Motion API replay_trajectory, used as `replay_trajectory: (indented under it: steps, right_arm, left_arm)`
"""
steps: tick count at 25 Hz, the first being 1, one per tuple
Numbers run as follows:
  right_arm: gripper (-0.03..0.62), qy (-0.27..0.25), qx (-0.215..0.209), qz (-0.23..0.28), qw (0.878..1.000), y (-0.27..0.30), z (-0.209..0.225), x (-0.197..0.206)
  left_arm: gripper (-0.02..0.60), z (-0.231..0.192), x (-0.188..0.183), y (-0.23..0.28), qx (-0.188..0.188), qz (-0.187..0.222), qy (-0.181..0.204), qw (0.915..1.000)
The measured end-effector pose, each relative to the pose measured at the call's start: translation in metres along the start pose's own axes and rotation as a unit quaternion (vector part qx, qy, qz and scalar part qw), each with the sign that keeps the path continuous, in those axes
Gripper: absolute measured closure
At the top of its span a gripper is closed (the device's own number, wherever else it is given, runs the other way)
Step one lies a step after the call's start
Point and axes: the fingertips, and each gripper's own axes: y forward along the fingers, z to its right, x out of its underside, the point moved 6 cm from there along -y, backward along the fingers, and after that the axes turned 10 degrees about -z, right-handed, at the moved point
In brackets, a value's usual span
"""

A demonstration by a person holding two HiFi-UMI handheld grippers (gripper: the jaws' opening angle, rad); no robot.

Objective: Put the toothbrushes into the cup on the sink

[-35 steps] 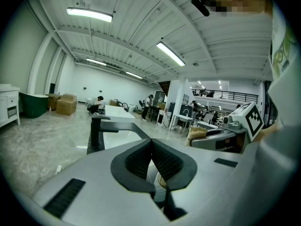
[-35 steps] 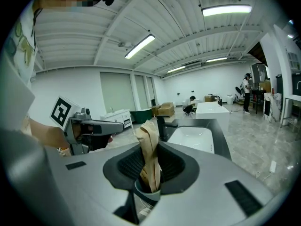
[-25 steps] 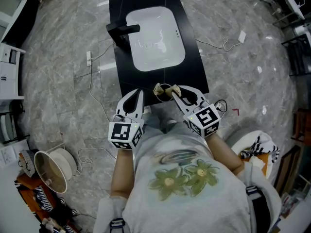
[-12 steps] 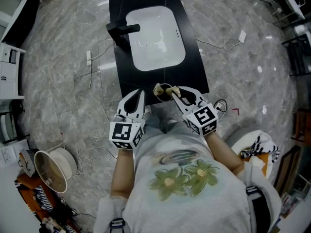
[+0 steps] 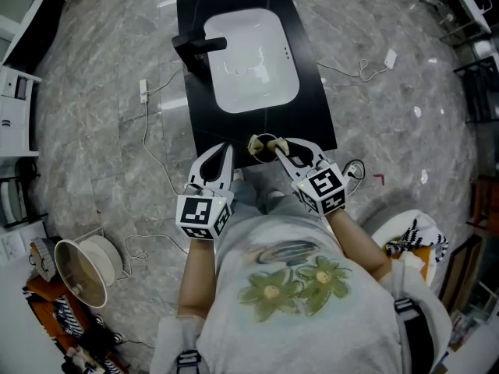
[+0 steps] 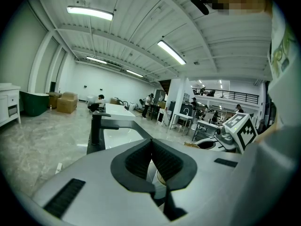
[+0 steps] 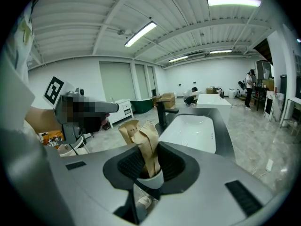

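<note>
**Head view, with both gripper views.** I hold a gripper in each hand at the near edge of the black counter (image 5: 313,104). The counter carries a white sink basin (image 5: 253,53), with a black faucet (image 5: 195,49) on the basin's left side.

*Right gripper* (image 7: 148,160): my jaws stand partway closed on a small bundle of brown paper-wrapped toothbrushes (image 7: 142,142), with a ribbed pad on either side of it. The bundle stands nearly upright, and its flared tops rise above the jaws. Its lower ends sit inside the rim of a white cup (image 7: 151,179), which shows just below and between the jaws. I cannot tell whether the ends reach the bottom of the cup. From the head view the cup and bundle lie at the counter's near edge, in front of the basin and apart from it.

*Left gripper* (image 6: 151,147): my jaws are pressed together with nothing between them. This gripper points toward the counter's near edge, to the left of the right gripper and apart from the cup.

*Surroundings*: a grey marbled floor (image 5: 390,115), with white cables (image 5: 148,139) trailing on it beside the counter.
</note>
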Motion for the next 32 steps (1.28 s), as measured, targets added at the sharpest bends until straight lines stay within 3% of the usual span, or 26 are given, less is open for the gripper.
replay_trajectory:
  steps: [16, 27, 32]
  right_arm:
    - [0.503, 0.002, -0.007, -0.016, 1.0, 0.01, 0.003, 0.01]
    - [0.503, 0.0, -0.035, -0.03, 0.999, 0.011, 0.001, 0.014]
    - [0.464, 0.006, -0.044, -0.038, 0.998, 0.015, 0.0, 0.019]
  left_arm:
    - [0.563, 0.0, 0.0, 0.004, 0.002, -0.006, 0.002, 1.0]
    - [0.563, 0.004, -0.002, 0.008, 0.005, -0.007, 0.003, 1.0]
    - [0.563, 0.003, -0.002, 0.01, 0.004, -0.007, 0.003, 1.0]
